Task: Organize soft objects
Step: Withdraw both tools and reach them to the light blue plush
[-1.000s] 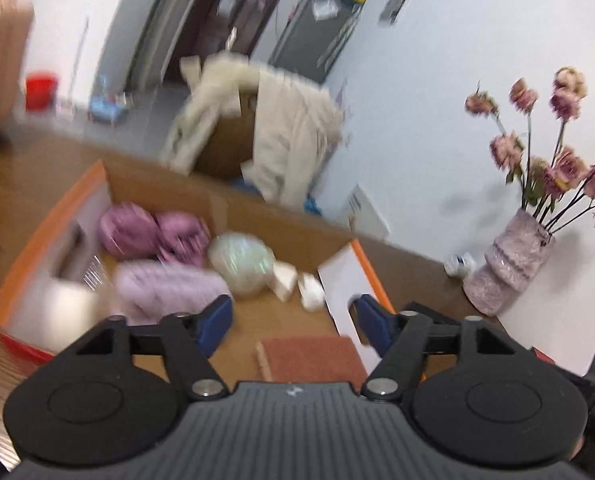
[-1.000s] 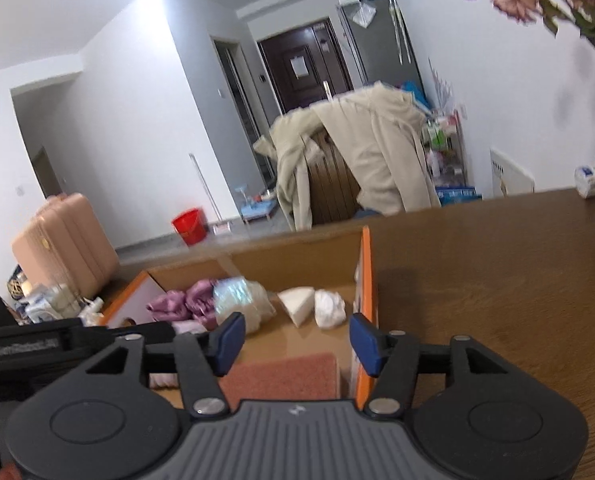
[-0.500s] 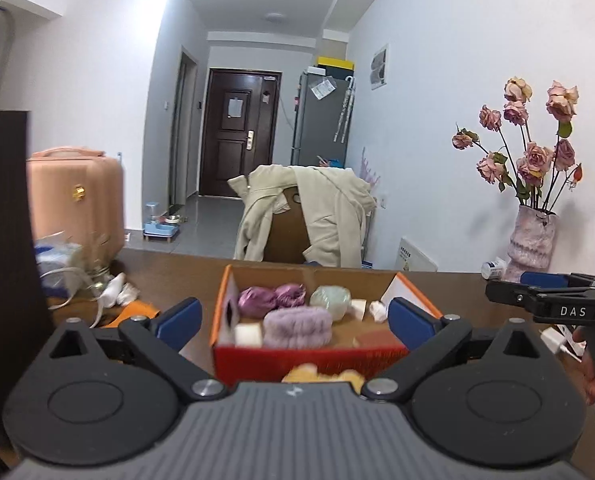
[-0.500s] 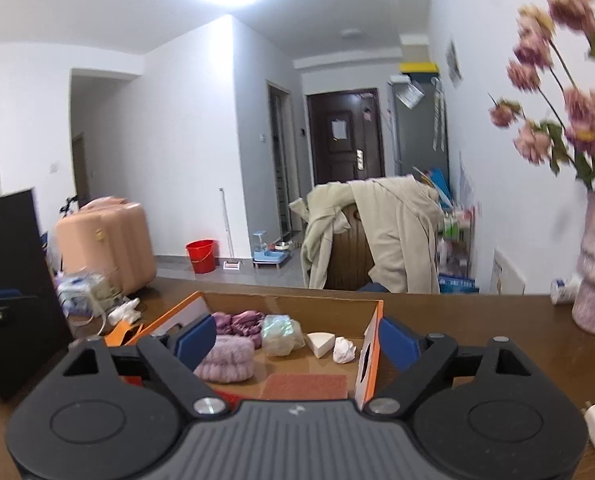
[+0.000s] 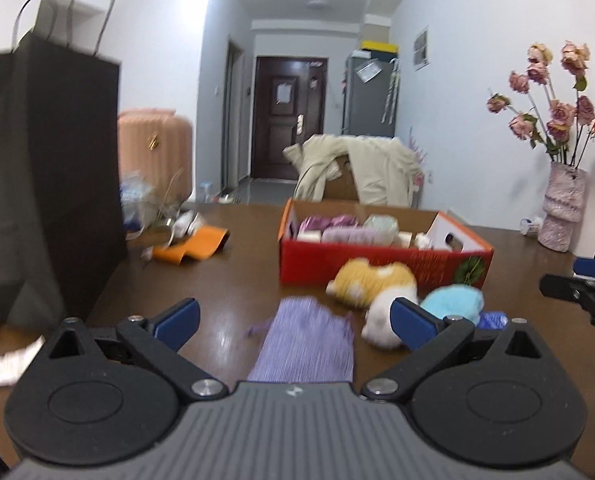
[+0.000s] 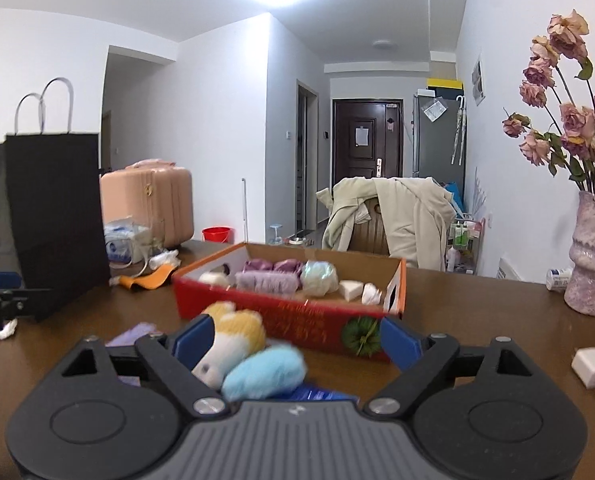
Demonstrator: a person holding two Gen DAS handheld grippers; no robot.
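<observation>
Purple cloth [image 5: 309, 344] plain only from left; both tongs [image 5: 293, 320] [image 6: 297, 340] just opened wide, holding nothing

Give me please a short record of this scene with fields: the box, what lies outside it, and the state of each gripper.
box: red cardboard box on the wooden table, open, already holding several soft items
outside, near side of box: yellow-and-white plush, light blue plush, purple cloth
left gripper: open, purple cloth below the gap, not gripped
right gripper: open, the two plush toys in front of it, not gripped
jaws: both have just been opening
</observation>
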